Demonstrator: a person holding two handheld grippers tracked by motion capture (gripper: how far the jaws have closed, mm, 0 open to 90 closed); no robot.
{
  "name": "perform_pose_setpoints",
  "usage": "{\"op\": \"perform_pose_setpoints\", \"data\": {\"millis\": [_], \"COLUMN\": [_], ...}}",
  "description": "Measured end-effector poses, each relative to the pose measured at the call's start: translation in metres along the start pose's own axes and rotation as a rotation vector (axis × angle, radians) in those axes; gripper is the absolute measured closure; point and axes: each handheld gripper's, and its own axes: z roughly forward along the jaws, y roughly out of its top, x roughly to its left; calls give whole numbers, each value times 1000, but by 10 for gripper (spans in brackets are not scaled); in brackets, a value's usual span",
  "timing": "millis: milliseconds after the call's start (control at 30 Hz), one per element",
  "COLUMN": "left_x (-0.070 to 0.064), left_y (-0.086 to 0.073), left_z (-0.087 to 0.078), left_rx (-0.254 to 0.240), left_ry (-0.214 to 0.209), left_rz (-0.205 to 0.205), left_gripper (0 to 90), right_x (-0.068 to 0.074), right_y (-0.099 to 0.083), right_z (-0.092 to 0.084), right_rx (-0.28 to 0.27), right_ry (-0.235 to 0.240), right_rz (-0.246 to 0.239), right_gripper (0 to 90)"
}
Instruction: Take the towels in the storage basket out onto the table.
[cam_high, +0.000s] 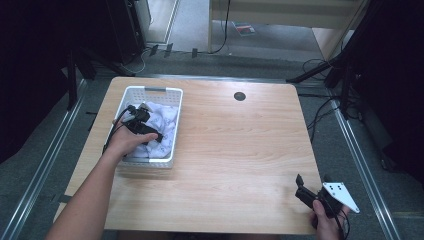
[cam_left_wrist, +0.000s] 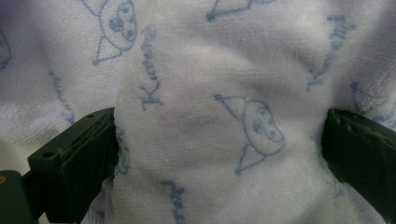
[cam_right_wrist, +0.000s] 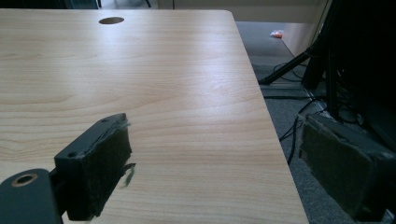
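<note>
White cloth (cam_left_wrist: 210, 93) with pale blue print lies in the white basket (cam_high: 172, 107) at ten o'clock on the wooden surface (cam_high: 240, 150). Left gripper (cam_high: 147, 131) jaws spread wide, pressed into it. Right gripper (cam_high: 305, 190), five o'clock, gapes empty.

The right gripper (cam_right_wrist: 219, 163) held its two black jaws wide apart with nothing between them. The left jaw hung over the wooden table (cam_right_wrist: 140, 84); the right jaw sat past the table's edge, above grey floor (cam_right_wrist: 280, 60) and cables (cam_right_wrist: 292, 128).
</note>
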Motion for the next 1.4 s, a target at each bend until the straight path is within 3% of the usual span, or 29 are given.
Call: {"op": "perform_pose_setpoints", "data": {"millis": [167, 333, 533, 733, 833, 1000, 1133, 1400], "left_x": [-1, -3, -3, -7, -4, -7, -7, -4], "left_y": [-2, -4, -4, -3, -2, 0, 1, 9], "left_z": [-1, -8, -11, -13, -15, -20, -31, -73], "left_rx": [-15, -46, -54, -47, -34, -45, -62, -119], "left_ry": [2, -30, -49, -30, -46, 4, 11, 3], "left_rz": [25, 55, 46, 38, 23, 25, 15, -2], "left_gripper": [47, 342, 551, 601, 601, 619, 631, 637], "right_x": [0, 0, 0, -1, -1, -1, -1, -1], "right_y": [0, 0, 0, 0, 0, 0, 0, 0], "right_z": [0, 0, 0, 0, 0, 0, 0, 0], "right_rx": [-1, -4, -5, -4, -5, -3, -6, -2], "right_ry": [8, 7, 9, 8, 6, 8, 1, 0], "right_rz": [0, 0, 4, 5, 6, 11, 8, 9], "right_gripper": [96, 97, 97, 97, 97, 98, 98, 98]}}
